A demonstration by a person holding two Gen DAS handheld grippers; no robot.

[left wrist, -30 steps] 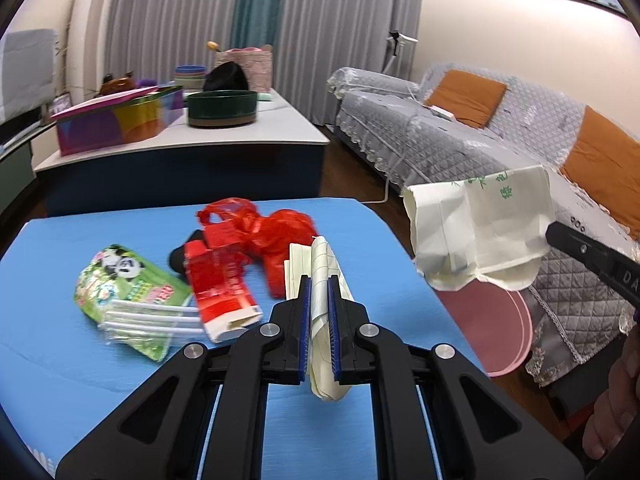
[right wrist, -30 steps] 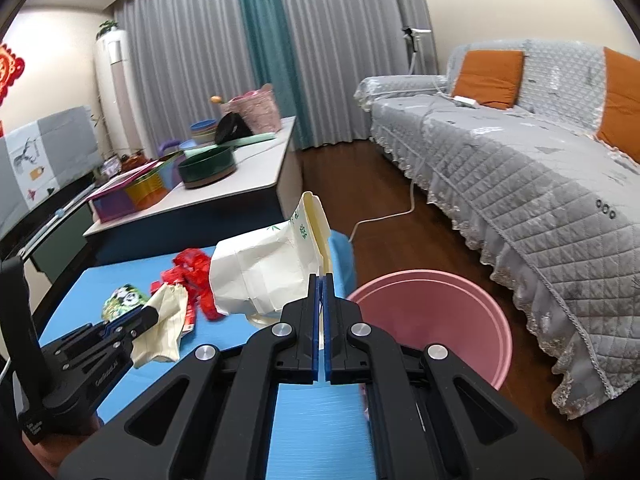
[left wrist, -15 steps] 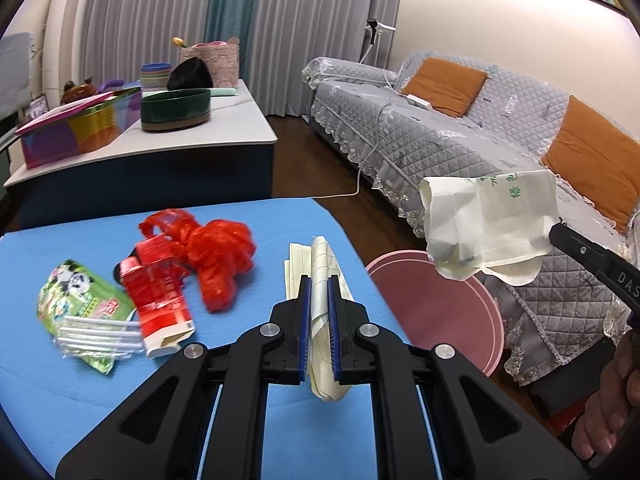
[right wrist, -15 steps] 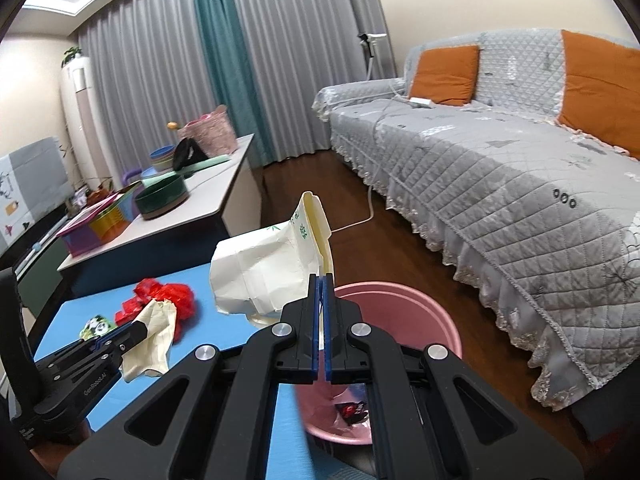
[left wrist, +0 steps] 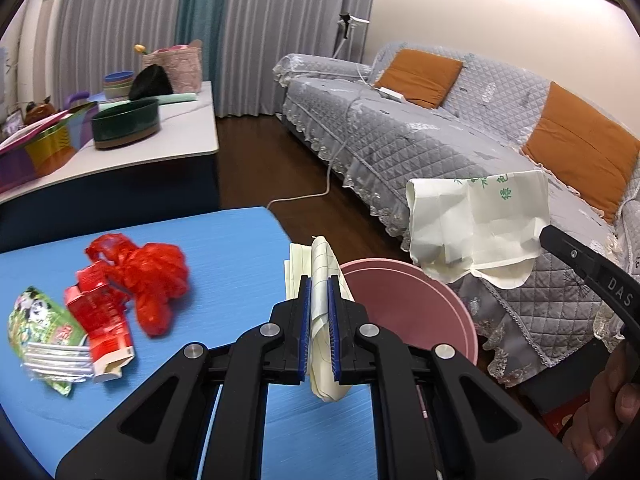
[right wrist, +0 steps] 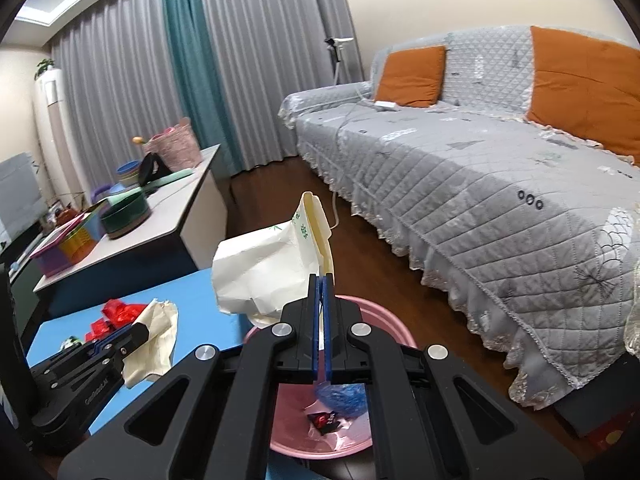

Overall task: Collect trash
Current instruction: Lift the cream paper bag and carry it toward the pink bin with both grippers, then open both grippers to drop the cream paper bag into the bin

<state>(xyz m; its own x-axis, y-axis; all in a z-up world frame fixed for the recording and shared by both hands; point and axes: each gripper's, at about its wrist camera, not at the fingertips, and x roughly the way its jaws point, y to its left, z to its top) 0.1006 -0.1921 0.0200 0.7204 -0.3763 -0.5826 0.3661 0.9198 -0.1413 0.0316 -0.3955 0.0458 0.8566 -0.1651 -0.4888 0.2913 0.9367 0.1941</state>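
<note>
My left gripper (left wrist: 319,288) is shut on a crumpled cream paper wrapper (left wrist: 320,276), held over the right edge of the blue table (left wrist: 224,240) beside the pink trash bin (left wrist: 416,312). My right gripper (right wrist: 321,280) is shut on a white paper bag with green print (right wrist: 272,264) and holds it above the pink bin (right wrist: 384,324). The bag also shows in the left wrist view (left wrist: 476,224). A red plastic bag (left wrist: 148,276), a red carton (left wrist: 100,316) and a green panda packet (left wrist: 36,316) lie on the table.
The bin holds a blue wrapper (right wrist: 340,394) and a red-black wrapper (right wrist: 326,420). A grey quilted sofa (right wrist: 480,184) with orange cushions stands right. A white-topped cabinet (left wrist: 120,144) with bowls and a basket stands behind the table. A white cord (left wrist: 320,188) lies on the wooden floor.
Both grippers moved right, toward the pink bin. The right gripper with the white bag now hangs over the bin's opening; the left one with the wrapper has reached the table's right edge.
</note>
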